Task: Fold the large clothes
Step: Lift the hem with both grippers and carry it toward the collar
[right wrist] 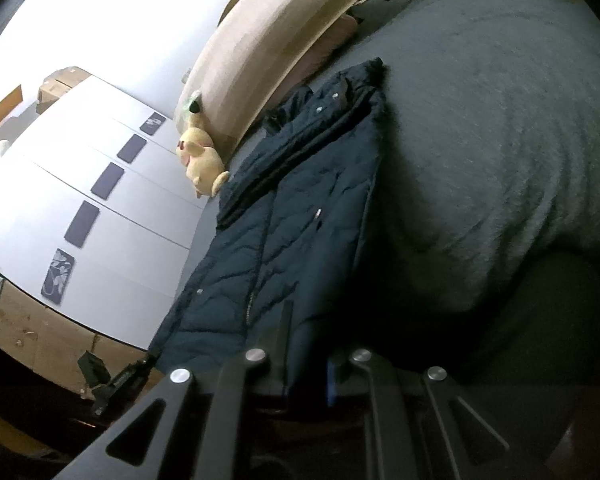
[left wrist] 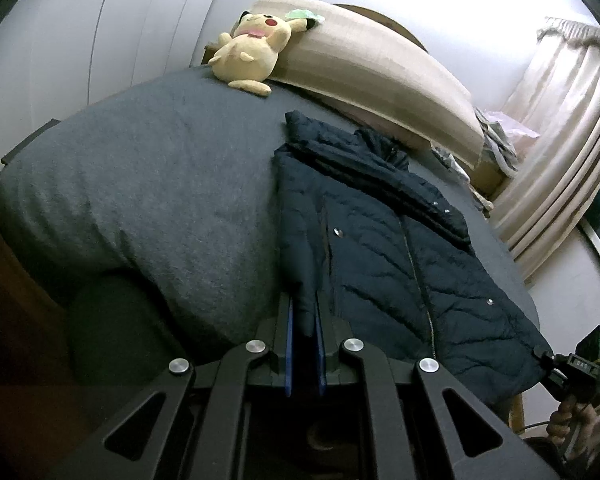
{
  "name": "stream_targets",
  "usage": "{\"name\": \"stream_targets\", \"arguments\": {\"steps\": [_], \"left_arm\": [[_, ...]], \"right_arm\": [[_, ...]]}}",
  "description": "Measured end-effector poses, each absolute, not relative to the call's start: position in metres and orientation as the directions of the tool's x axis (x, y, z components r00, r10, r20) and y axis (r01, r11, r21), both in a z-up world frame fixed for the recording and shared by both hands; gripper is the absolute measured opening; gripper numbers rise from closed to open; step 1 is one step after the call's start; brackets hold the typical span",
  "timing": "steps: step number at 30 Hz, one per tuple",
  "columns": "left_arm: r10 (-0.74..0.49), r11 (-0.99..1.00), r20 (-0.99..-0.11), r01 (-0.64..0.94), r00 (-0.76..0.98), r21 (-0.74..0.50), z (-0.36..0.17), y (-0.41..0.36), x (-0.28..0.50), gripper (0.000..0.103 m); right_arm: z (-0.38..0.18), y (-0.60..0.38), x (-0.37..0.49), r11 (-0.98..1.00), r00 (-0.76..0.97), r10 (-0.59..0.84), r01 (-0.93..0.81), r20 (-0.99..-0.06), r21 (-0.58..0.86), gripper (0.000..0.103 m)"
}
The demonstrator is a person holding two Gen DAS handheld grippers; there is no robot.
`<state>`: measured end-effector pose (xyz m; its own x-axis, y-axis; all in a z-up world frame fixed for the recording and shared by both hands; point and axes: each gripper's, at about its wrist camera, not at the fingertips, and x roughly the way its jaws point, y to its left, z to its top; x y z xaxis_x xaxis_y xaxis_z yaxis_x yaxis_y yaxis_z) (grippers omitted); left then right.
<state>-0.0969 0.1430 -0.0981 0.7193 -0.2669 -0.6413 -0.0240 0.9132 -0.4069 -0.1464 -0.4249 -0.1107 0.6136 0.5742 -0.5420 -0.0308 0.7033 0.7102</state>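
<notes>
Navy quilted jacket [left wrist: 384,240] lies flat on the bed [left wrist: 140,184], below the Pikachu plush [left wrist: 248,54]. Left tool [left wrist: 305,312] and right tool [right wrist: 308,344] each clamp a hem corner. Lift both corners level, carry toward the collar.

Your left gripper [left wrist: 304,320]: matte black linkage arms with triangular cutouts, four round silver pivot screws across the top, blue pads lining the inner faces of both fingers [left wrist: 290,344]. Your right gripper [right wrist: 308,344]: same black frame, same four silver screws, a strip of blue pad showing on one finger. Seen from the left wrist, the right unit's black housing carries a green light, and your bare hand [left wrist: 568,420] wraps its handle.
</notes>
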Motion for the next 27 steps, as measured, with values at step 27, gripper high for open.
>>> {"name": "stream_targets", "arguments": {"steps": [27], "left_arm": [[-0.362, 0.860, -0.462, 0.100, 0.810, -0.501, -0.041, 0.150, -0.064, 0.009]], "right_arm": [[-0.065, -0.454, -0.108, 0.601, 0.730, 0.589, -0.108, -0.347, 0.792, 0.012]]}}
